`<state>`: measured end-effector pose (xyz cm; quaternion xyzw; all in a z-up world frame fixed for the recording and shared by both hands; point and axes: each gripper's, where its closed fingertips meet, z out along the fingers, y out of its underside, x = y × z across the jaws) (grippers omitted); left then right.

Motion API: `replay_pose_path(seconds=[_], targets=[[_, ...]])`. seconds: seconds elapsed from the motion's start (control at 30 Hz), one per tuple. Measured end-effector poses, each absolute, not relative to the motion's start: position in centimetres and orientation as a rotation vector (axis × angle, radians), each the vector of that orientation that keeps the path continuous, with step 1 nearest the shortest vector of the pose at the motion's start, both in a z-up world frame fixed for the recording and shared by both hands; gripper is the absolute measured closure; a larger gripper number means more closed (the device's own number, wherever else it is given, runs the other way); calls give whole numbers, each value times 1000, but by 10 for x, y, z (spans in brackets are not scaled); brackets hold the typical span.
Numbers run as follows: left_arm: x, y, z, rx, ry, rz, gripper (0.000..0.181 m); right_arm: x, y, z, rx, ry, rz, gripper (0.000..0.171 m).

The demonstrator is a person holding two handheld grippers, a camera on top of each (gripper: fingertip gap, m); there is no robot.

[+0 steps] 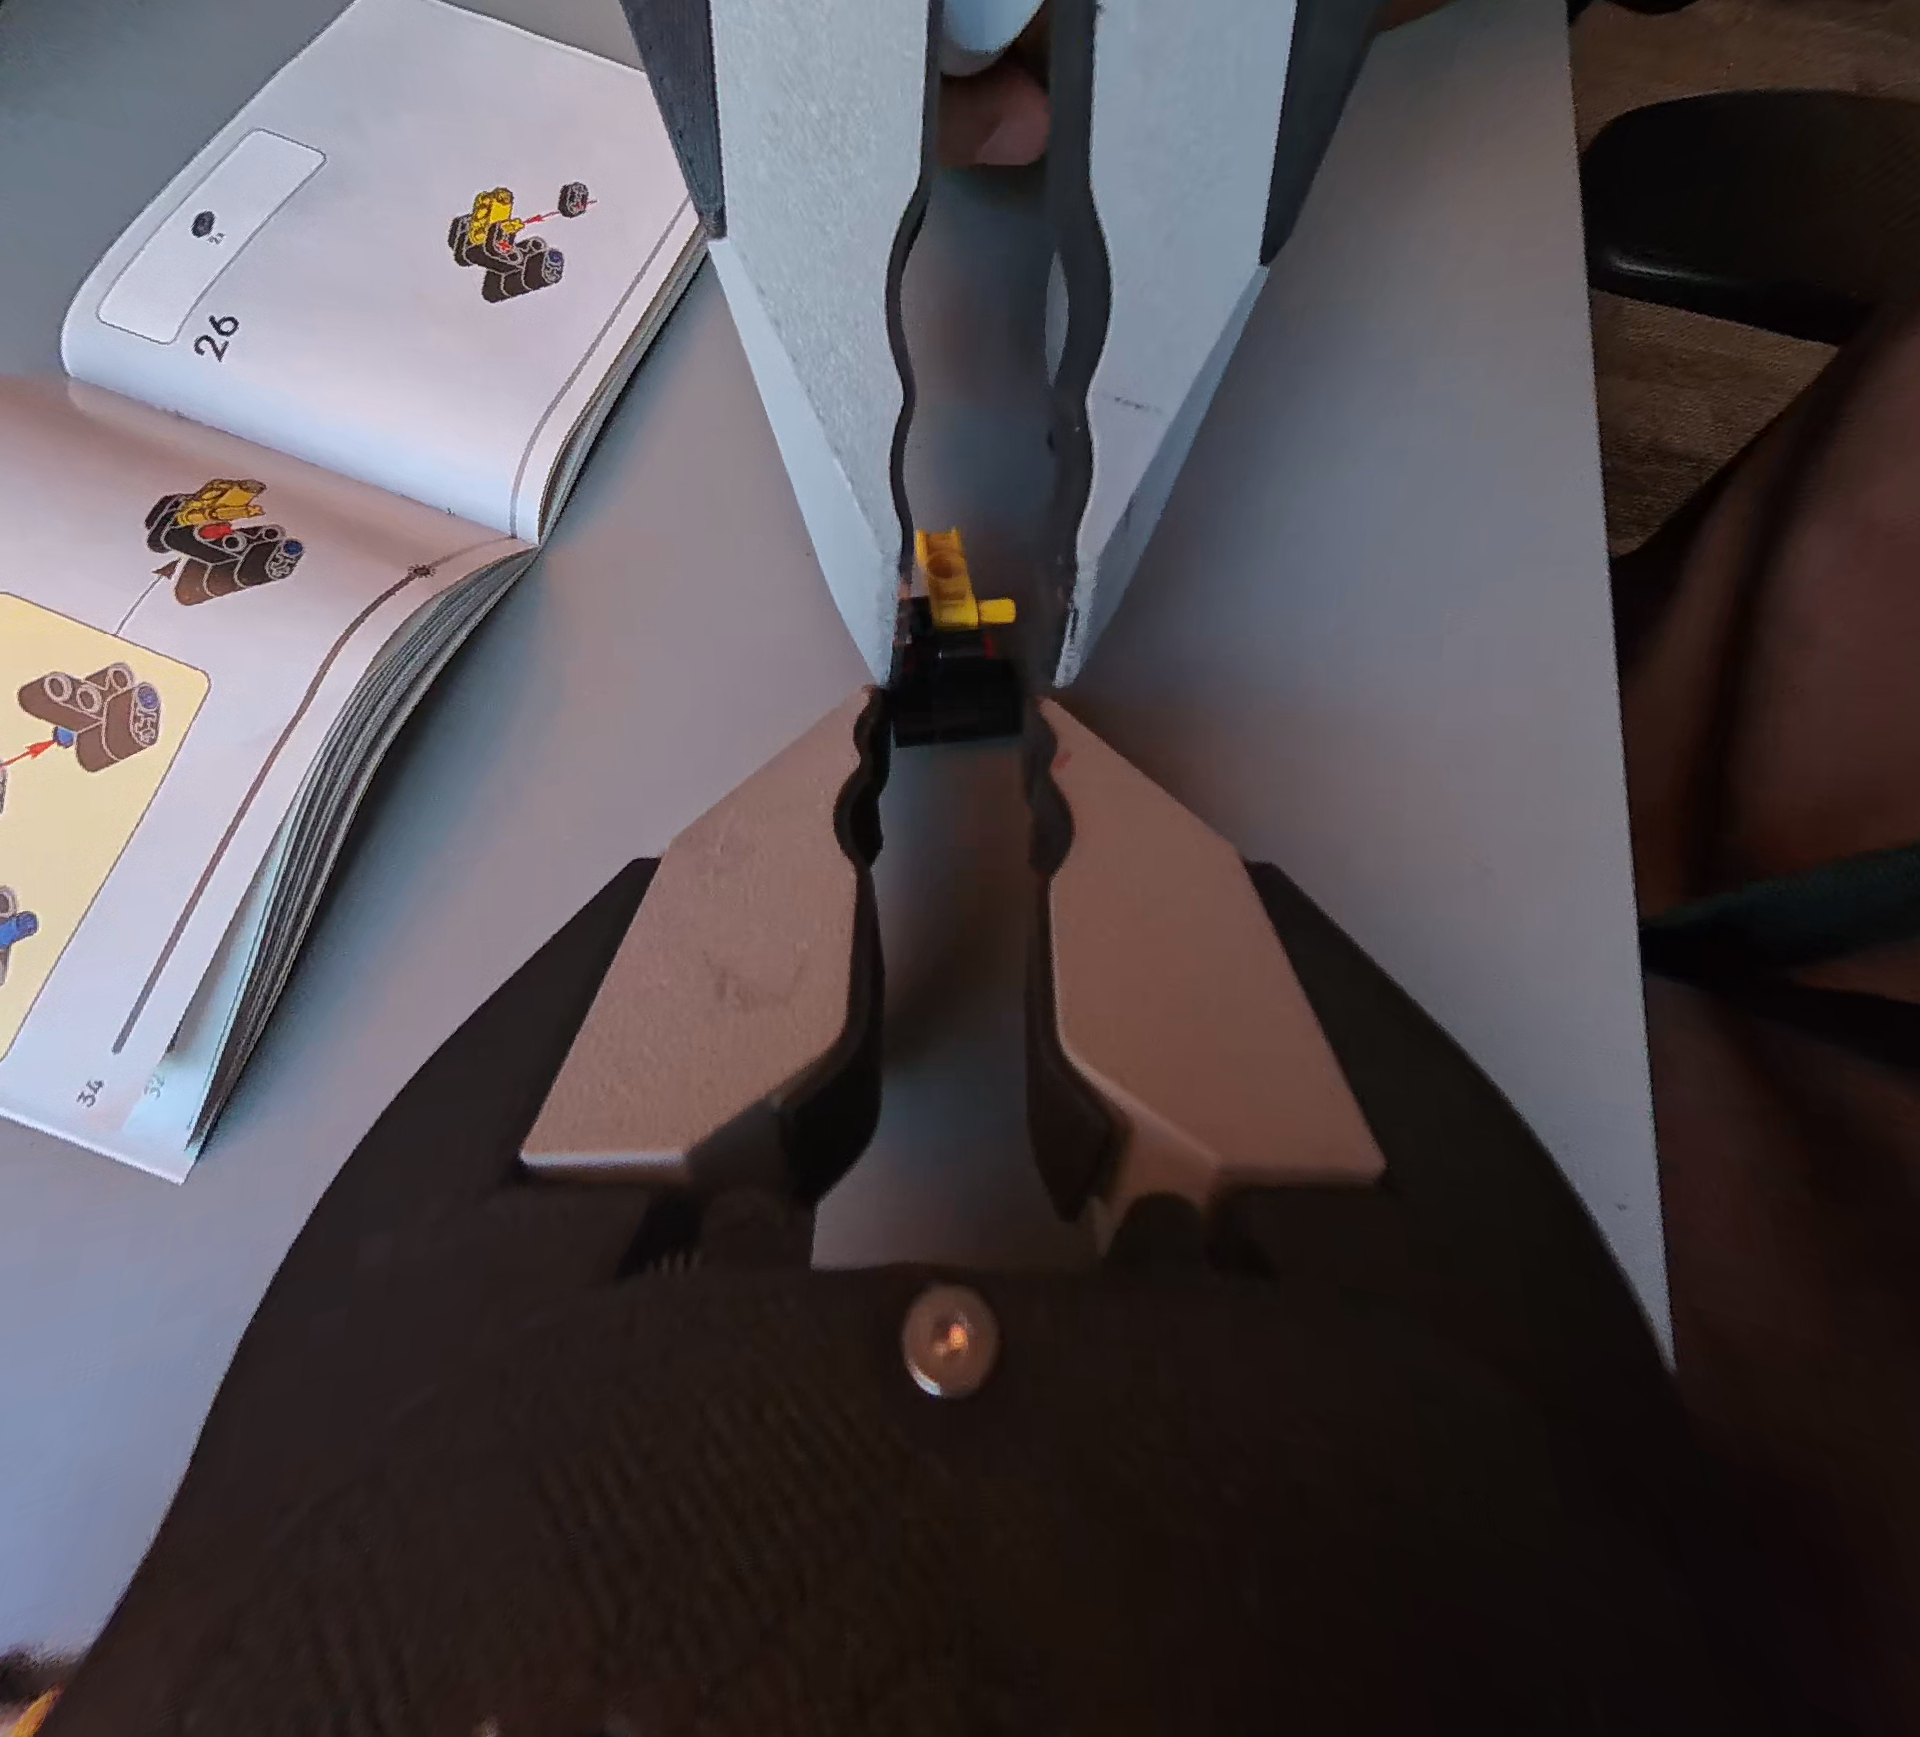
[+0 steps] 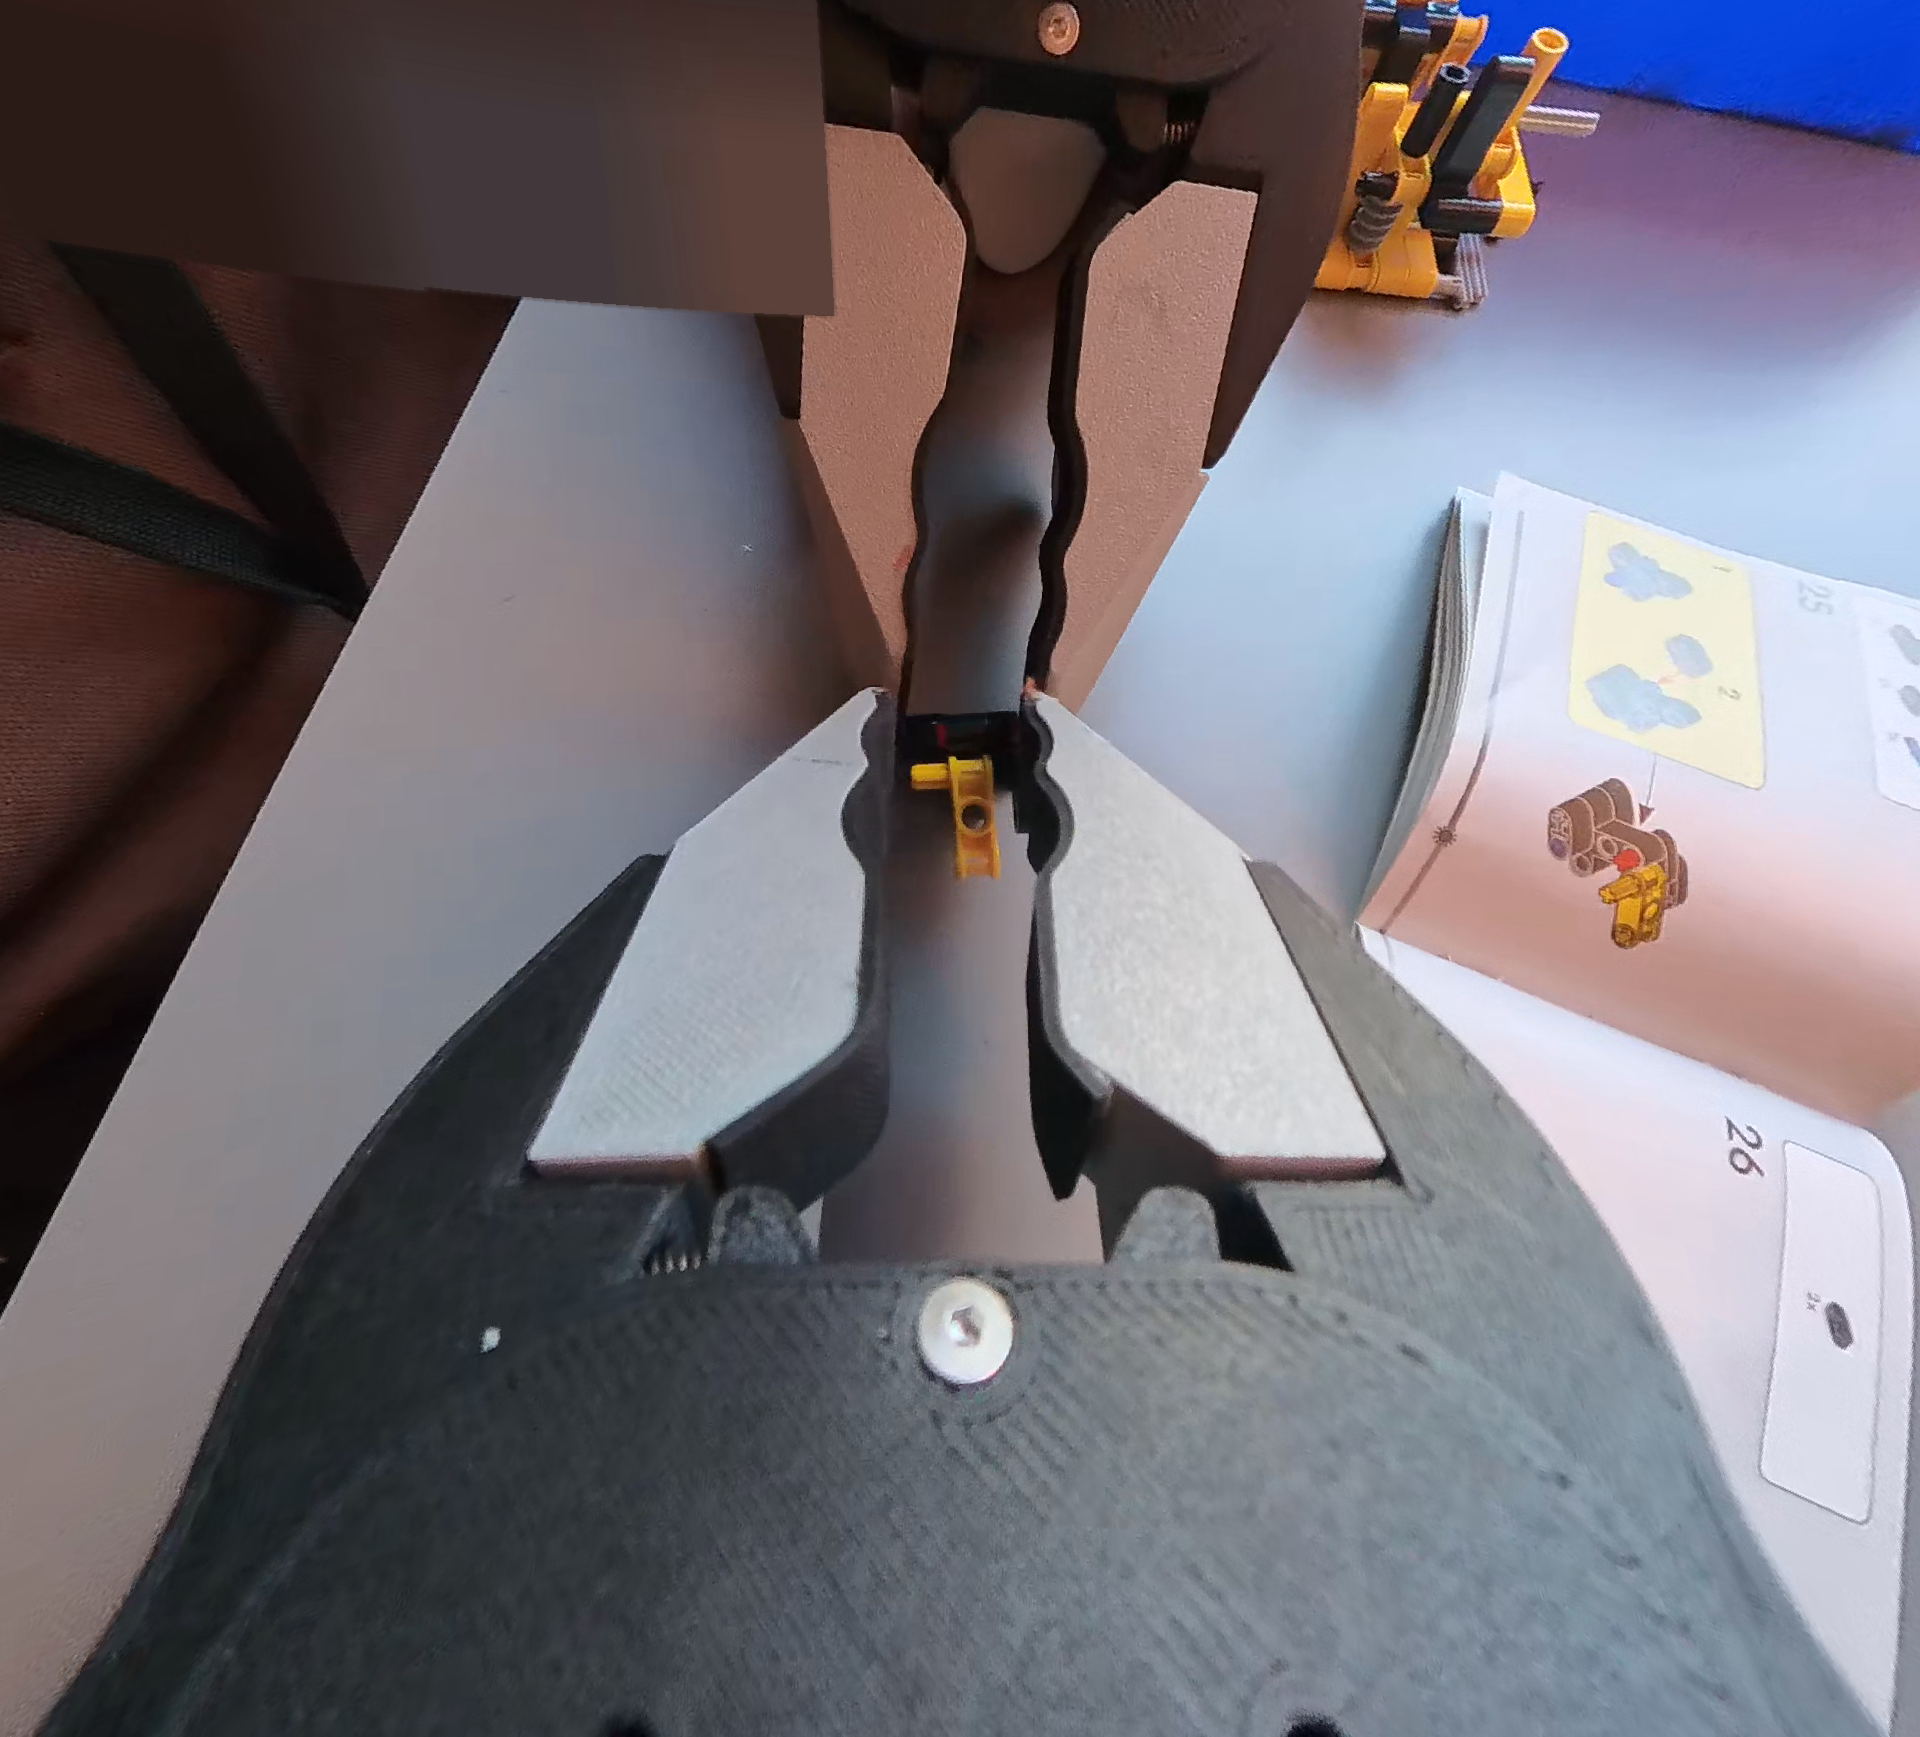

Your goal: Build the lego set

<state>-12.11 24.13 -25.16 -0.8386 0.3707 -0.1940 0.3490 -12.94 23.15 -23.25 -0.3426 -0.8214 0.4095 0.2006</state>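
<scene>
Tip to tip above the grey surface [image 1: 1351, 544]: left tool [image 1: 958, 711] pinching small black lego block [image 1: 956, 700]; right tool [image 2: 961, 752] apparently closed on it too, around yellow connector [image 2: 971, 814]. Likely light, rigid, slippery; safest held by flat black sides. Instruction booklet [image 1: 364, 316] open alongside.

booklet [image 1: 312, 544] cut off at left edge, yellow model [image 2: 1423, 160] half hidden — behind tool

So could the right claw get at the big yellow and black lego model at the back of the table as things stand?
Probably not right away. The right claw meets the left claw tip to tip on the small black and yellow assembly, and the left one's body stands in front of the yellow and black model. It would need to let go and go around.
</scene>
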Motion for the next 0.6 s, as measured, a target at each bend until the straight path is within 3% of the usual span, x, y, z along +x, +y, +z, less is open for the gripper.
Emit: replay_pose_path(seconds=[0.03, 0.6], targets=[[-121, 241, -252, -2173, 962, -500, 159, -130, 232, -232, -960, -2292, 1148, 151], [-122, 242, -252, -2176, 961, -502, 159, -131, 233, -232, -1020, -2295, 1220, 157]])
